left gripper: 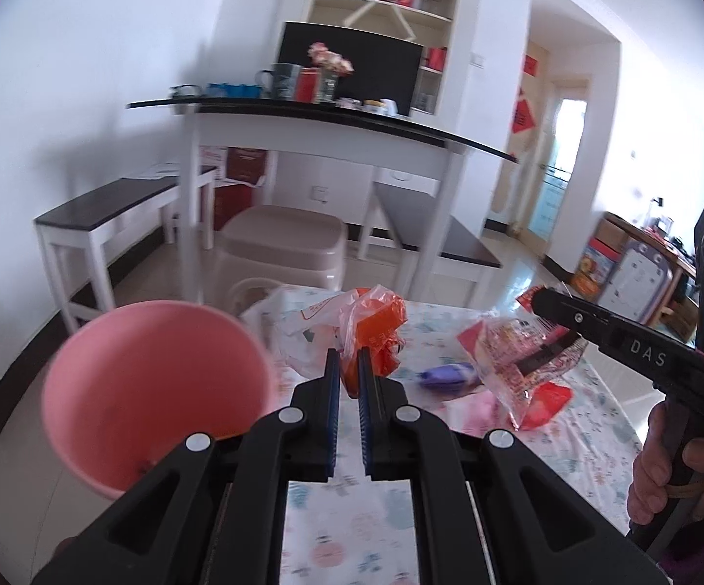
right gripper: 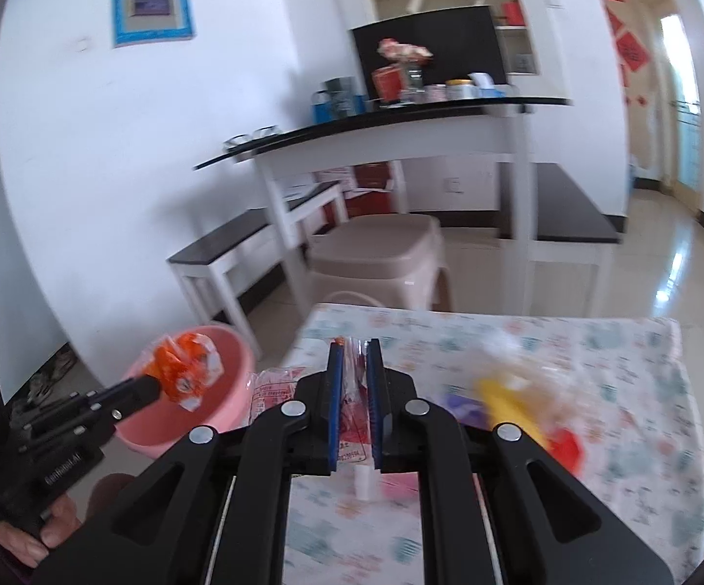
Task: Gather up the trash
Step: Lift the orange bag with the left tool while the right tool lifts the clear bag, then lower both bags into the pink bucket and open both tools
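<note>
My left gripper (left gripper: 349, 365) is shut on a crumpled orange wrapper (left gripper: 376, 331) and holds it beside the pink basin (left gripper: 157, 390). In the right wrist view the same gripper (right gripper: 149, 385) holds the orange wrapper (right gripper: 183, 373) over the pink basin (right gripper: 235, 399). My right gripper (right gripper: 355, 356) is shut on a clear plastic wrapper with red print (right gripper: 354, 409), lifted above the table. In the left wrist view the right gripper (left gripper: 542, 300) holds that wrapper (left gripper: 522, 356) hanging. A white plastic bag (left gripper: 298, 326) and a purple item (left gripper: 444, 375) lie on the table.
The table has a floral cloth (right gripper: 595, 356). A yellow and red wrapper (right gripper: 522, 414) lies blurred at the right. Beige stacked stools (left gripper: 283, 239) stand beyond the table, with a white counter (left gripper: 313, 117) and dark benches (left gripper: 108, 204) behind.
</note>
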Motion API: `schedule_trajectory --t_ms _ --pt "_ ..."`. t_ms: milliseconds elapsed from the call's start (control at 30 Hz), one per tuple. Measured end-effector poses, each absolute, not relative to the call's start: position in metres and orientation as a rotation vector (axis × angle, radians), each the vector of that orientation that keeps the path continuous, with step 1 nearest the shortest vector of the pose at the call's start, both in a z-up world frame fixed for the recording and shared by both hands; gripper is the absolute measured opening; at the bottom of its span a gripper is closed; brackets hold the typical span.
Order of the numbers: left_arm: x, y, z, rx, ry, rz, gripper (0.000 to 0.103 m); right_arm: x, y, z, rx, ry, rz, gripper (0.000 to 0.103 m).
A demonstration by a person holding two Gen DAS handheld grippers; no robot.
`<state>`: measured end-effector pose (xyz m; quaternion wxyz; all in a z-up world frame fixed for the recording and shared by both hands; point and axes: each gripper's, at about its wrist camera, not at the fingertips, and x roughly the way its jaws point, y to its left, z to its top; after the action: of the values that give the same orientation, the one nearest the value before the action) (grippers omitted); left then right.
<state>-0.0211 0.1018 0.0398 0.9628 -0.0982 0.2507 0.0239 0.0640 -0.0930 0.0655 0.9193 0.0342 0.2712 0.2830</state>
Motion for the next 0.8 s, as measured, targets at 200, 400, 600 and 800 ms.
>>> schedule_trajectory --t_ms 200,400,600,800 --pt "-0.037 0.146 0.032 -0.231 0.508 0.149 0.006 0.063 -0.025 0.065 0.018 0.567 0.692 0.010" --pt "-0.046 0.182 0.017 -0.267 0.537 0.225 0.006 0.062 0.031 0.054 -0.039 0.581 0.770 0.010" --pt "-0.044 0.202 -0.002 -0.284 0.584 0.255 0.006 0.065 0.067 0.037 -0.100 0.602 0.792 0.010" --pt "-0.040 0.213 -0.019 -0.304 0.623 0.279 0.006 0.071 0.087 0.023 -0.139 0.610 0.776 0.010"
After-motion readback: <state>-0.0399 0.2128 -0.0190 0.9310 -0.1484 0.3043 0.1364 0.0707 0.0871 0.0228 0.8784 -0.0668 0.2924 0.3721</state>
